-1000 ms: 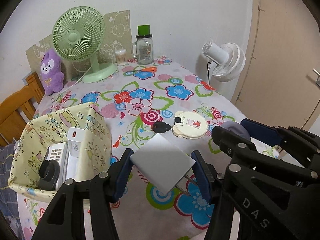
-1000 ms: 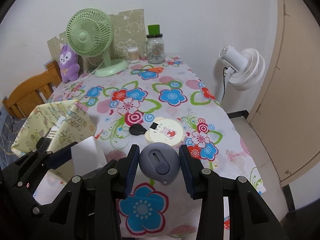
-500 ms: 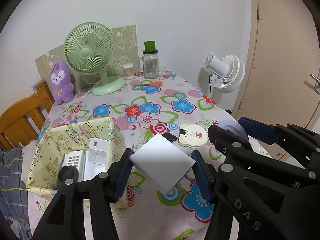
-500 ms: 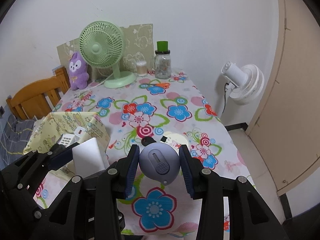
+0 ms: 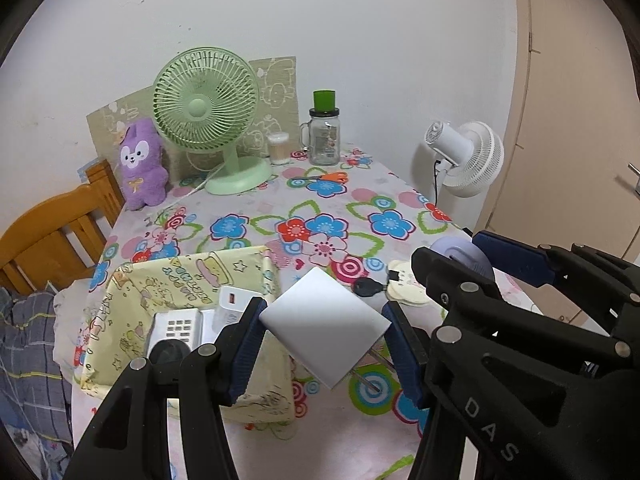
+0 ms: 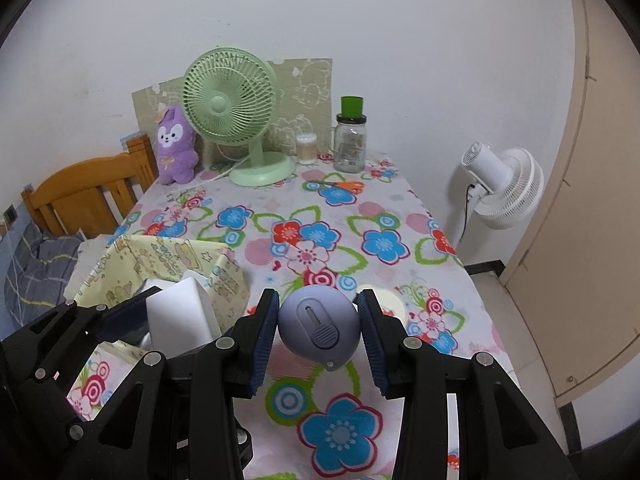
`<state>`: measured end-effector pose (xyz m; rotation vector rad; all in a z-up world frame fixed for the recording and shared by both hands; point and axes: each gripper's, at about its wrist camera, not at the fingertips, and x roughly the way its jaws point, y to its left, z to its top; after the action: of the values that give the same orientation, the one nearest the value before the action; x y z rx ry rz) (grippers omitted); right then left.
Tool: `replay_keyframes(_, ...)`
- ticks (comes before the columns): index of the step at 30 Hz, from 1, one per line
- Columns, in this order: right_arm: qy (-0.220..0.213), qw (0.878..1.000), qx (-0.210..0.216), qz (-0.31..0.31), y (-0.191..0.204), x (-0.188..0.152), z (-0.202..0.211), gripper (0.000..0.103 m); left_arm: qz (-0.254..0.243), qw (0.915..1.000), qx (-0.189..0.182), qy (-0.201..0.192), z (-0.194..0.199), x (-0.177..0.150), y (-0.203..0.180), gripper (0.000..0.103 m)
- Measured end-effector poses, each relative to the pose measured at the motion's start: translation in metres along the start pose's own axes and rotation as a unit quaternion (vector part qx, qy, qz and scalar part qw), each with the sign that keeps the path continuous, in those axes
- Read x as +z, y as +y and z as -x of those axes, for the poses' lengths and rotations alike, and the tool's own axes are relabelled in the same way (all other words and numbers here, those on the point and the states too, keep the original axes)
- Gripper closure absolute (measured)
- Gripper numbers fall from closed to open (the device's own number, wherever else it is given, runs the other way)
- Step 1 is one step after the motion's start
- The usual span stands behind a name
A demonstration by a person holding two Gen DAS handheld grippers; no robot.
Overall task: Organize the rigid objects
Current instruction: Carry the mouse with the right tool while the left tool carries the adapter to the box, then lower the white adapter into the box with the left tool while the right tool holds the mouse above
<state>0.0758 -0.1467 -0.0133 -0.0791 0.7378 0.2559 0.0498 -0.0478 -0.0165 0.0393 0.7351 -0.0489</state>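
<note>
Above the floral table (image 5: pixel 360 208), the left gripper (image 5: pixel 324 336) clamps a white charger (image 5: pixel 324 326) beside the yellow storage box (image 5: pixel 188 276); the right gripper (image 6: pixel 318 332) grips a lavender round gadget (image 6: pixel 318 326).

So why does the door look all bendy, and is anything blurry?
Left wrist view: the fisheye lens bows the beige door near the edge; the flat white plug adapter in the left gripper looks sharp, evenly lit. Right wrist view: same bending, dark corners; the round lilac plastic gadget in the right gripper is crisp.
</note>
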Motion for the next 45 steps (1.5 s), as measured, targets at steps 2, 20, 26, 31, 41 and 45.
replay_keyframes(2,-0.001,1.000,0.003,0.002,0.005,0.003,-0.002,0.059,0.001,1.0000,0.003,-0.001,0.000,0.001,0.005,0.042)
replay_keyframes(20,0.023,0.999,0.033,0.014,0.045,0.018,-0.045,0.059,0.026,0.9993,0.024,0.015,-0.029,0.005,0.056,0.042)
replay_keyframes(26,0.032,0.998,0.050,0.013,0.060,0.022,-0.066,0.059,0.040,0.9982,0.038,0.025,-0.041,0.004,0.076,0.042)
replay_keyframes(31,0.039,0.997,0.063,0.020,0.073,0.023,-0.080,0.059,0.047,0.9972,0.048,0.033,-0.049,0.002,0.089,0.042)
replay_keyframes(41,0.058,0.995,0.079,0.019,0.098,0.022,-0.106,0.059,0.049,0.9956,0.059,0.054,-0.066,-0.004,0.117,0.042)
replay_keyframes(45,0.061,0.994,0.087,0.017,0.110,0.022,-0.114,0.059,0.047,0.9952,0.056,0.065,-0.071,-0.007,0.130,0.042)
